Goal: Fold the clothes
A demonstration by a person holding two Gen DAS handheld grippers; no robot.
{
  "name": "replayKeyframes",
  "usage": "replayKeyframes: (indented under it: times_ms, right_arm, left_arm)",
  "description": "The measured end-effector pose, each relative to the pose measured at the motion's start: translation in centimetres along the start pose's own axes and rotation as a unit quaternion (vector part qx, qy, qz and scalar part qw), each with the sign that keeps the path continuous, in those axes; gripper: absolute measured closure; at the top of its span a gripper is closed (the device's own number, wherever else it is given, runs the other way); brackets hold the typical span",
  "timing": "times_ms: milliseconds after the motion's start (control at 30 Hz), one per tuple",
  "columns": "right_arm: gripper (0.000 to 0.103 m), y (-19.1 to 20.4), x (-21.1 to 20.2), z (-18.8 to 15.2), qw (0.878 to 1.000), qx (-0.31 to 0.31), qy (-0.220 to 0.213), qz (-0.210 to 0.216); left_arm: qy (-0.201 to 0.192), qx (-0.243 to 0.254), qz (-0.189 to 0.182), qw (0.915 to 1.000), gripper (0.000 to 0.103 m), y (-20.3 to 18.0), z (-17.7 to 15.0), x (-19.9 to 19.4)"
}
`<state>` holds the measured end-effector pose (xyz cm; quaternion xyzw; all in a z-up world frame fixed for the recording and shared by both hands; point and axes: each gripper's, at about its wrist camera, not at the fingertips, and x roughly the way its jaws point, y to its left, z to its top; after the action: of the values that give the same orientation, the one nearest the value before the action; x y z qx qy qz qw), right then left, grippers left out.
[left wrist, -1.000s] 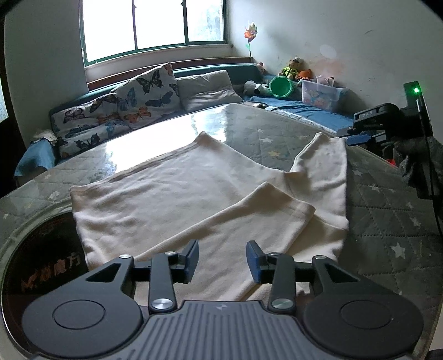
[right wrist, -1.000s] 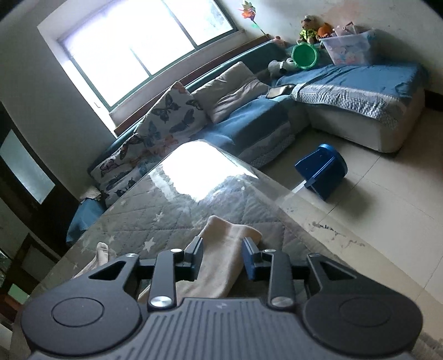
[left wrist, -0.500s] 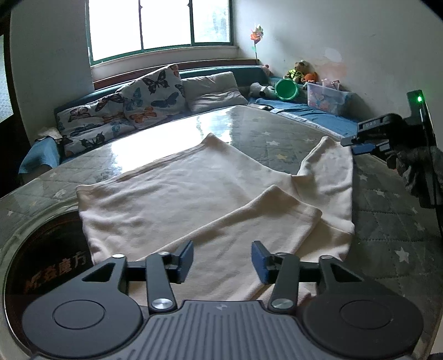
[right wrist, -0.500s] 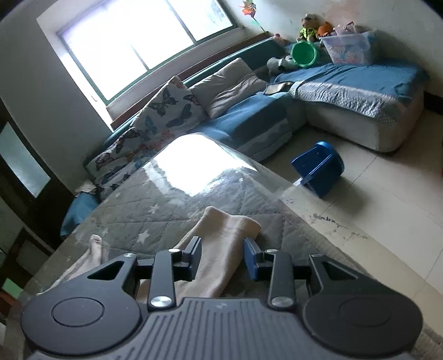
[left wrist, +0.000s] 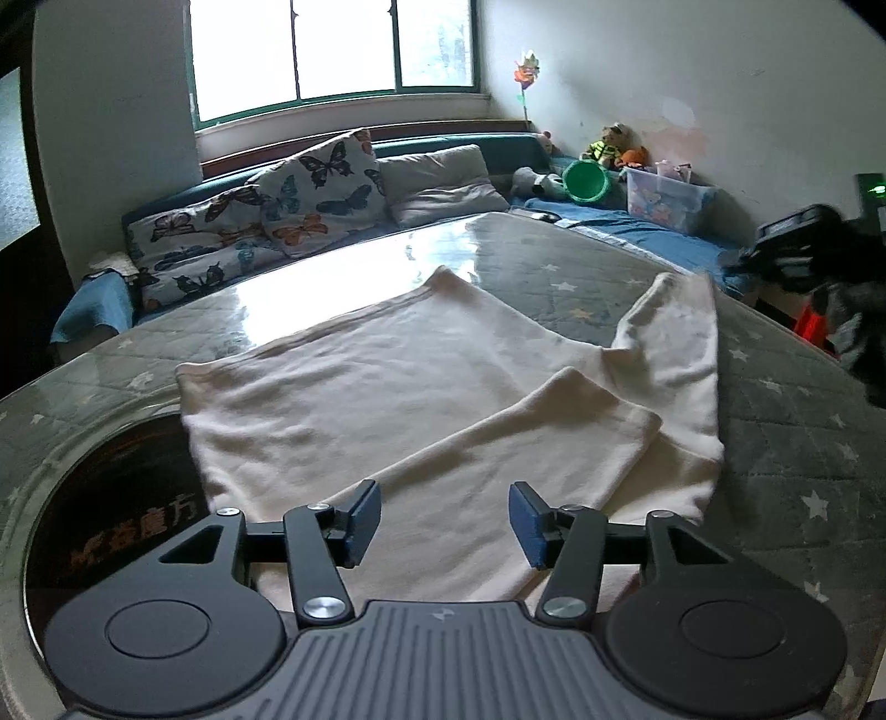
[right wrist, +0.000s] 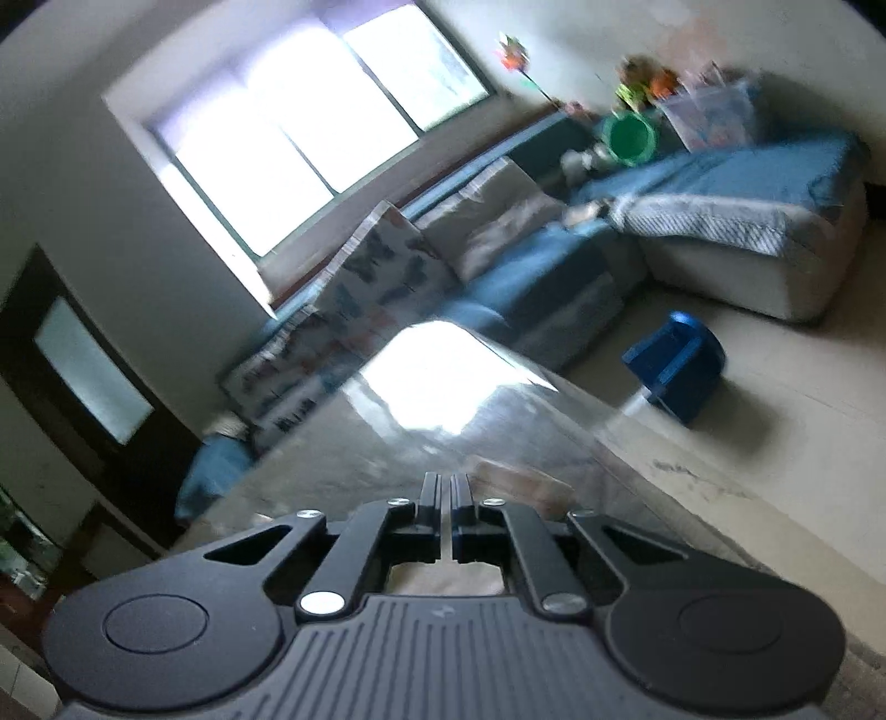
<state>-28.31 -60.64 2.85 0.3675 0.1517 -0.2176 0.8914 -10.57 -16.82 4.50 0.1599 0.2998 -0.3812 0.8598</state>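
Garment (left wrist: pixel 387 387) lies on quilted table (left wrist: pixel 559 277) (butterfly cushions (left wrist: pixel 321 194) behind); left tool (left wrist: pixel 446 515) opening, empty; right tool (right wrist: pixel 446 498) closed.

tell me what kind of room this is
Most likely a home living room: a blue corner sofa with butterfly-print cushions sits under a wide window, soft toys are piled in the corner, and a cream sweatshirt lies on the quilted, glass-topped table.
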Motion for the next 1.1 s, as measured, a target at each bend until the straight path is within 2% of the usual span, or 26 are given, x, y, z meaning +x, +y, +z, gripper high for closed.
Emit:
replayKeyframes:
  times_ms: [100, 167, 200, 300, 433, 567, 700, 800, 833, 867, 900, 1000, 1100]
  right_arm:
    - [0.101, 1.1, -1.8, 0.2, 0.999, -0.001, -0.011, 0.032]
    - [0.101, 1.8, -2.7, 0.4, 0.999, -0.004, -0.021, 0.039]
    - [0.100, 1.7, -2.8, 0.6, 0.999, -0.002, -0.023, 0.033]
    - [0.094, 1.2, -1.8, 0.8, 1.000, -0.017, -0.013, -0.021]
    - [0.072, 0.2, 1.0, 0.2, 0.995, -0.039, 0.018, -0.090]
    - [0.071, -1.0, 3.5, -0.2, 0.993, -0.022, 0.034, -0.112]
    - [0.069, -0.3, 5.0, -0.7, 0.992, -0.038, 0.032, -0.119]
    - [0.070, 0.7, 6.0, -1.2, 0.989, -0.062, 0.028, -0.130]
    - [0.075, 1.0, 6.3, -1.5, 0.989, -0.069, 0.028, -0.131]
    - [0.090, 1.3, 6.4, -1.6, 0.989, -0.070, 0.030, -0.128]
    - [0.094, 1.4, 6.4, -1.6, 0.990, -0.067, 0.033, -0.122]
    - [0.096, 1.0, 5.6, -1.6, 0.993, -0.044, 0.022, -0.104]
    - [0.097, 0.8, 3.3, -1.1, 0.997, -0.018, 0.000, -0.069]
  left_arm:
    - [-0.003, -0.006, 0.004, 1.0000, 0.047, 0.4, -0.1, -0.4]
    - [-0.005, -0.007, 0.006, 0.9999, 0.046, 0.5, -0.1, -0.7]
    - [-0.006, -0.007, 0.006, 0.9999, 0.046, 0.5, -0.2, -0.8]
    - [-0.009, -0.002, 0.004, 0.9999, 0.045, 0.4, -0.2, -1.2]
    - [-0.009, -0.003, 0.004, 0.9999, 0.044, 0.4, -0.2, -1.1]
    - [-0.005, -0.002, 0.003, 1.0000, 0.043, 0.3, -0.3, -0.8]
    - [0.002, -0.004, 0.006, 1.0000, 0.043, 0.5, -0.4, -0.4]
    - [0.004, -0.008, 0.006, 0.9999, 0.043, 0.6, -0.4, -0.1]
    - [0.004, -0.009, 0.006, 0.9999, 0.043, 0.6, -0.4, -0.1]
    - [0.004, -0.008, 0.006, 0.9999, 0.043, 0.5, -0.4, -0.1]
    - [0.003, -0.008, 0.005, 0.9999, 0.043, 0.5, -0.4, -0.2]
    - [0.003, -0.008, 0.007, 0.9999, 0.043, 0.6, -0.5, -0.3]
    - [0.003, -0.011, 0.009, 0.9999, 0.043, 0.9, -0.6, -0.4]
